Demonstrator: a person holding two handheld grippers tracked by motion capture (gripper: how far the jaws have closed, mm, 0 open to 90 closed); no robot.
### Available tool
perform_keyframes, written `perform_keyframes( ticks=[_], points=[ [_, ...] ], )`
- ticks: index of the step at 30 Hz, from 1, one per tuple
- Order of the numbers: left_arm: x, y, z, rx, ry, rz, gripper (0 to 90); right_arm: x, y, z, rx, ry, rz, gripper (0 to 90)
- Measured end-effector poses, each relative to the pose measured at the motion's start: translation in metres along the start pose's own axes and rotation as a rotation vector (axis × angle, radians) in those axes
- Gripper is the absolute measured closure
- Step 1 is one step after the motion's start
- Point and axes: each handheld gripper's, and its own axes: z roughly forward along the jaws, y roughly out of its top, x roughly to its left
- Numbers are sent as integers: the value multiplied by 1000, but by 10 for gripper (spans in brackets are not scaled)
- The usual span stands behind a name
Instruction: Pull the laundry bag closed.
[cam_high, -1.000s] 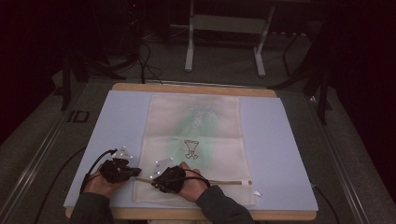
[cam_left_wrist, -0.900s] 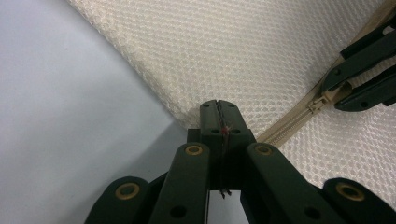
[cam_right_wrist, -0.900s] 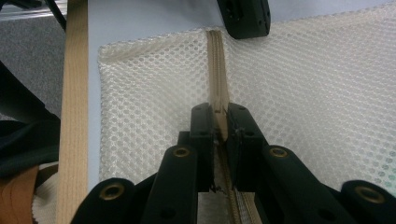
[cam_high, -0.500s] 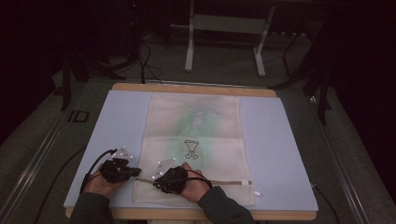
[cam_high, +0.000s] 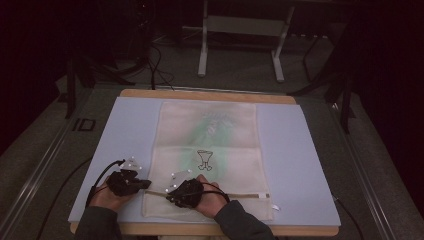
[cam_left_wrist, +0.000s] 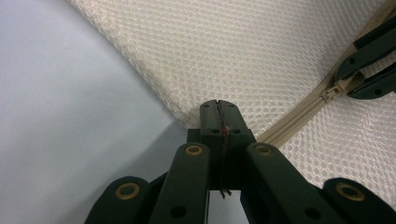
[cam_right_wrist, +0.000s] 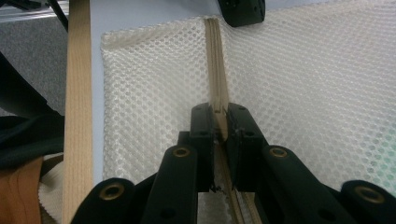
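Black gripper (cam_left_wrist: 218, 112), brass-ringed screws

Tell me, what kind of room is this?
Probably a lab or workshop set up for recording. A wooden table with a pale blue mat stands on grey carpet, cables trail across the dark floor, and a metal stand sits behind. A mesh bag lies on the mat.

"ID" in black on the grey floor (cam_high: 82, 124) left of the table; bag (cam_high: 210, 135) print (green blur) unreadable.
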Motion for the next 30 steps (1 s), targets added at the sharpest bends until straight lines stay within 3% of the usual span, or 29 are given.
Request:
perform_keyframes(
  ticks=[30],
  points=[
    [1,0,0,-1,-5,-6,899,-1,-11,-10,13,3,7,822]
  ],
)
